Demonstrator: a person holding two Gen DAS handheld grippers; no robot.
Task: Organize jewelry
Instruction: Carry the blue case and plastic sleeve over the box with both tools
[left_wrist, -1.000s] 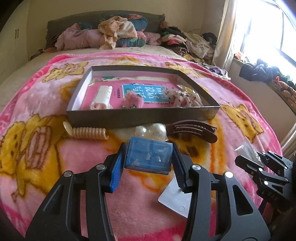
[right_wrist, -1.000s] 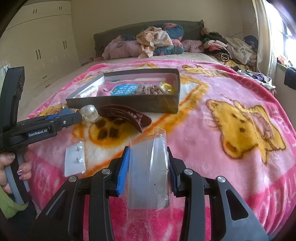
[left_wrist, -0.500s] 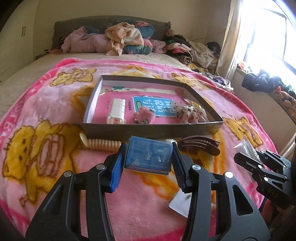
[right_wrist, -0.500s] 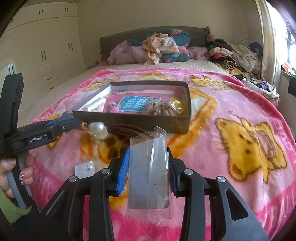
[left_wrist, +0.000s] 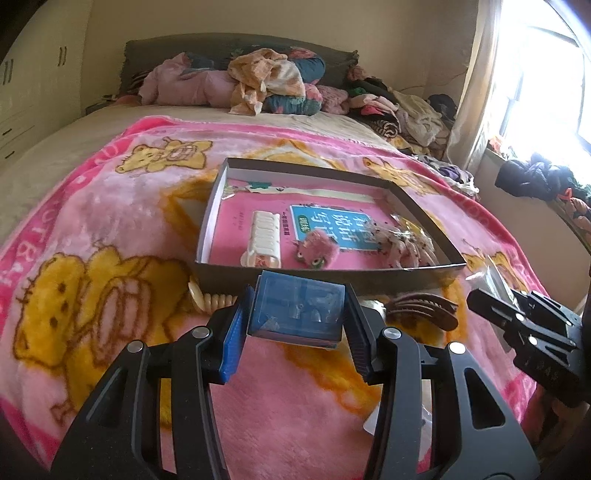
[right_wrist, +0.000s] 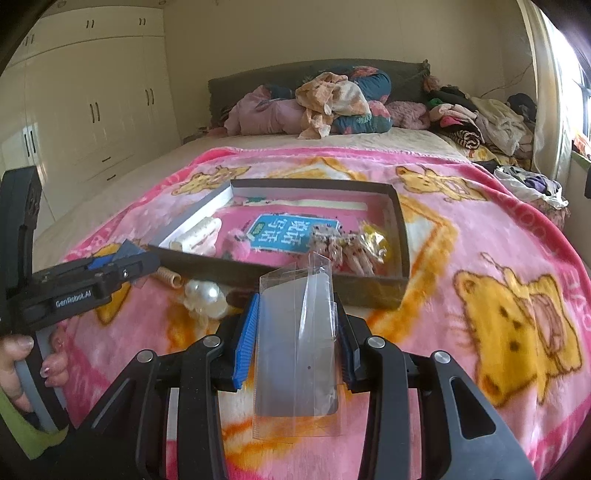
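Note:
My left gripper (left_wrist: 297, 314) is shut on a small blue translucent box (left_wrist: 297, 308) and holds it above the blanket, just short of the near wall of the dark shallow tray (left_wrist: 325, 282). My right gripper (right_wrist: 295, 325) is shut on a clear plastic bag (right_wrist: 295, 343), also held in front of the tray (right_wrist: 369, 291). The tray holds a white comb clip (left_wrist: 263, 242), a pink fluffy piece (left_wrist: 317, 251), a beaded piece (left_wrist: 402, 243) and a yellow piece (right_wrist: 375, 242).
On the pink blanket in front of the tray lie a cream spiral hair tie (left_wrist: 210, 299), a brown hair claw (left_wrist: 424, 308), pearl-like balls (right_wrist: 207, 295) and a white card (left_wrist: 373, 421). Piled clothes (left_wrist: 273, 85) lie at the bed head. A window is at the right.
Both grippers have risen and moved forward toward the tray, each still holding its item. More of the tray's inside now shows.

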